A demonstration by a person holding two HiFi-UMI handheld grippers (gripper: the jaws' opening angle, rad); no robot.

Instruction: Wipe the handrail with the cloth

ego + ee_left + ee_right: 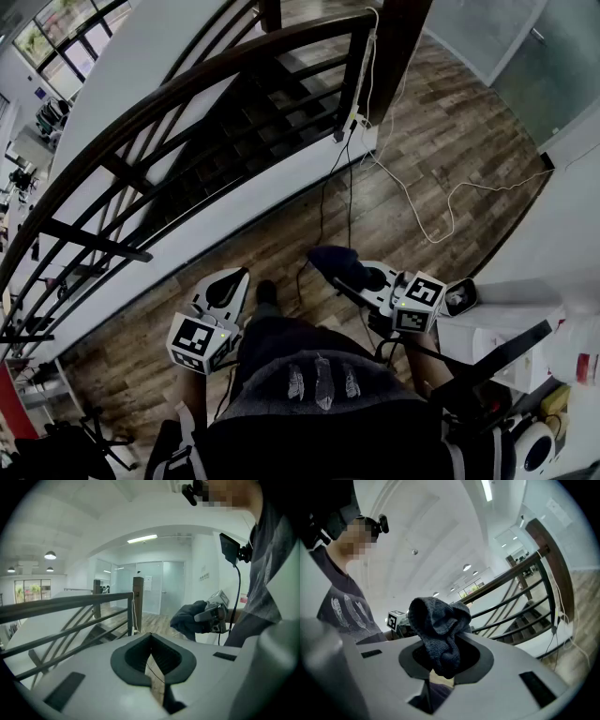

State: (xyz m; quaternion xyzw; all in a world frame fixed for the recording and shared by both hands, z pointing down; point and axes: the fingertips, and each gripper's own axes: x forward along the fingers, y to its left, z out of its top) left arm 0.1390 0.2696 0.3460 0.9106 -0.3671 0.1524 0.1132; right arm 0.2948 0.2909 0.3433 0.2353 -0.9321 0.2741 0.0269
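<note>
Two grippers: you hold the left gripper [240, 274] and the right gripper [360, 275] side by side in front of your body, above the wooden floor [427, 150].
Left tongs: your jaws meet at their tips with nothing between them, and they point toward the railing.
Right tongs: your jaws are clamped on the cloth [438, 629].
Cloth: dark and knitted, it sits bunched in a lump that sticks out past the right jaws; it hangs in the air, touching only them.
Handrail: the dark curved handrail [187, 89] tops the black bars ahead and to your left, above the stairs [246, 120]; it is well apart from the cloth and from both grippers.
Cable: a white cable [441, 220] trails over the floor from the railing's end.
</note>
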